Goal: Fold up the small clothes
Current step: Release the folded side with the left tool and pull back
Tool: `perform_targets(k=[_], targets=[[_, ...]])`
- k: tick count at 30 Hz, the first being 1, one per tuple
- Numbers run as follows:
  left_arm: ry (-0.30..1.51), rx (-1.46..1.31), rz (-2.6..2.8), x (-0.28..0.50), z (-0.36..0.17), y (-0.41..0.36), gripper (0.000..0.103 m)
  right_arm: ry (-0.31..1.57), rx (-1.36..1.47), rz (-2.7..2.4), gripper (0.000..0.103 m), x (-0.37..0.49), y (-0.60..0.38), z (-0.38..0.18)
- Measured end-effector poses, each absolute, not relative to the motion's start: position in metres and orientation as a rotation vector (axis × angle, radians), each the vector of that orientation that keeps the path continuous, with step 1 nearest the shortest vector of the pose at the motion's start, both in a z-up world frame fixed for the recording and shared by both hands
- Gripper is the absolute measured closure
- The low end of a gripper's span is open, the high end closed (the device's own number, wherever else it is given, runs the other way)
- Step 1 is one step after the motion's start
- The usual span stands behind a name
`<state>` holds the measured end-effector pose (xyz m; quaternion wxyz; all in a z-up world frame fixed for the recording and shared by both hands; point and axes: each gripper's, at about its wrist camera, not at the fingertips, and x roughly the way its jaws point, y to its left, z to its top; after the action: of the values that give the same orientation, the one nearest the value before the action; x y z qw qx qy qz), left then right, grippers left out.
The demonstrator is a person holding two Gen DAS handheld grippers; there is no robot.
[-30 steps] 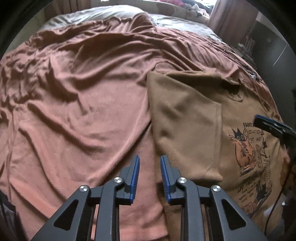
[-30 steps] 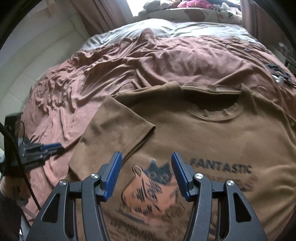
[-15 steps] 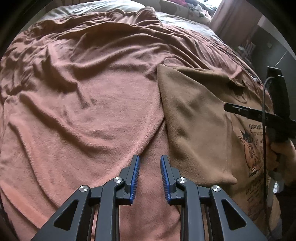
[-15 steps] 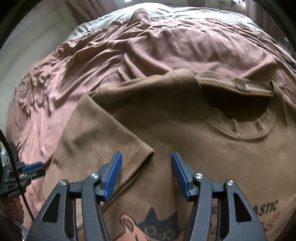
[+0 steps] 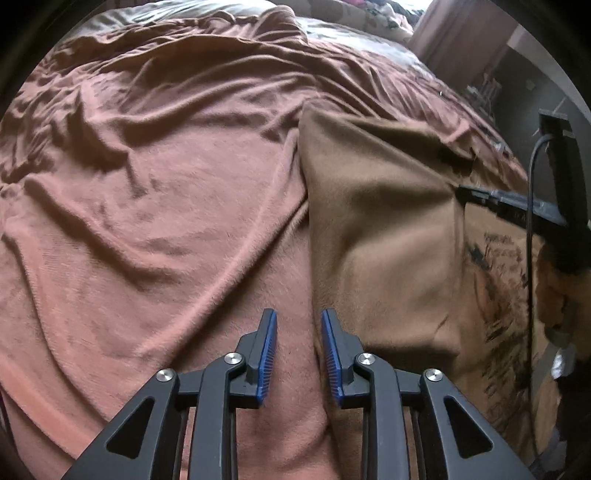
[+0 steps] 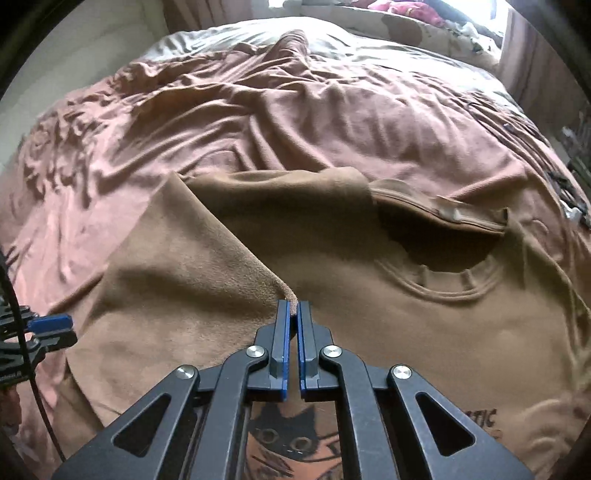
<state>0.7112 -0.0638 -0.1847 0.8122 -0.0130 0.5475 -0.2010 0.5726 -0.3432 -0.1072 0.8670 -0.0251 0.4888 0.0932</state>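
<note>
A brown T-shirt (image 6: 369, 314) with a cat print (image 6: 291, 439) lies face up on the bed, its collar (image 6: 443, 236) towards the far end. Its left sleeve (image 6: 177, 266) is folded in over the chest. My right gripper (image 6: 293, 310) is shut on the corner of that sleeve; in the left wrist view the right gripper (image 5: 476, 194) pinches the fabric into a peak. My left gripper (image 5: 298, 321) hovers over the shirt's (image 5: 388, 240) left edge. Its jaws are opening, with only blanket and the shirt's edge below the gap and nothing pressed.
A wrinkled rust-coloured blanket (image 5: 147, 203) covers the bed. Pillows (image 6: 406, 29) and soft toys lie at the far end. Small dark items (image 6: 569, 206) sit on the blanket's right side. A black cable (image 5: 530, 258) hangs from the right gripper.
My right gripper moved forward and down to the sleeve's corner and closed on it, lifting the fabric into a peak. The left gripper stayed put, its jaws a little wider.
</note>
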Motion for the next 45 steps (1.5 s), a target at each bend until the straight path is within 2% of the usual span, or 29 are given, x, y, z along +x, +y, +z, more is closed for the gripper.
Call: perform_targets(k=[4, 8, 10, 11, 12, 14, 18, 21, 30, 37, 43, 45], targets=[[1.174, -0.034, -0.418, 0.711, -0.188, -0.063, 0.069, 1.080, -0.092, 0.160, 0.102, 0.580, -0.338, -0.117], [1.164, -0.037, -0.406, 0.707, -0.181, -0.060, 0.068, 1.068, -0.110, 0.111, 0.097, 0.577, -0.339, -0.110], [1.151, -0.054, -0.398, 0.705, -0.177, -0.055, 0.068, 1.043, -0.085, 0.144, 0.077, 0.570, -0.338, -0.102], [1.148, -0.064, -0.394, 0.704, -0.175, -0.053, 0.068, 1.025, -0.082, 0.153, 0.054, 0.565, -0.338, -0.097], [1.146, -0.073, -0.388, 0.703, -0.173, -0.050, 0.068, 1.003, -0.088, 0.164, 0.042, 0.558, -0.335, -0.092], [1.139, -0.081, -0.375, 0.699, -0.169, -0.044, 0.067, 0.974, -0.124, 0.221, 0.041, 0.544, -0.322, -0.085], [1.113, -0.073, -0.312, 0.690, -0.158, -0.028, 0.046, 0.956, -0.209, 0.337, 0.041, 0.516, -0.284, -0.086], [1.085, -0.079, -0.288, 0.679, -0.149, -0.015, 0.039, 0.968, -0.212, 0.399, 0.042, 0.502, -0.265, -0.097], [1.083, -0.084, -0.254, 0.652, -0.141, 0.009, 0.034, 1.094, -0.238, 0.371, 0.043, 0.504, -0.264, -0.131], [1.069, -0.071, -0.244, 0.631, -0.127, 0.011, 0.033, 1.103, -0.261, 0.322, 0.043, 0.483, -0.277, -0.111], [1.037, -0.089, -0.231, 0.616, -0.101, -0.007, 0.029, 1.070, -0.166, 0.256, 0.043, 0.448, -0.319, -0.072], [1.019, -0.080, -0.227, 0.611, -0.089, -0.021, 0.028, 1.068, -0.125, 0.233, 0.038, 0.436, -0.336, -0.061]])
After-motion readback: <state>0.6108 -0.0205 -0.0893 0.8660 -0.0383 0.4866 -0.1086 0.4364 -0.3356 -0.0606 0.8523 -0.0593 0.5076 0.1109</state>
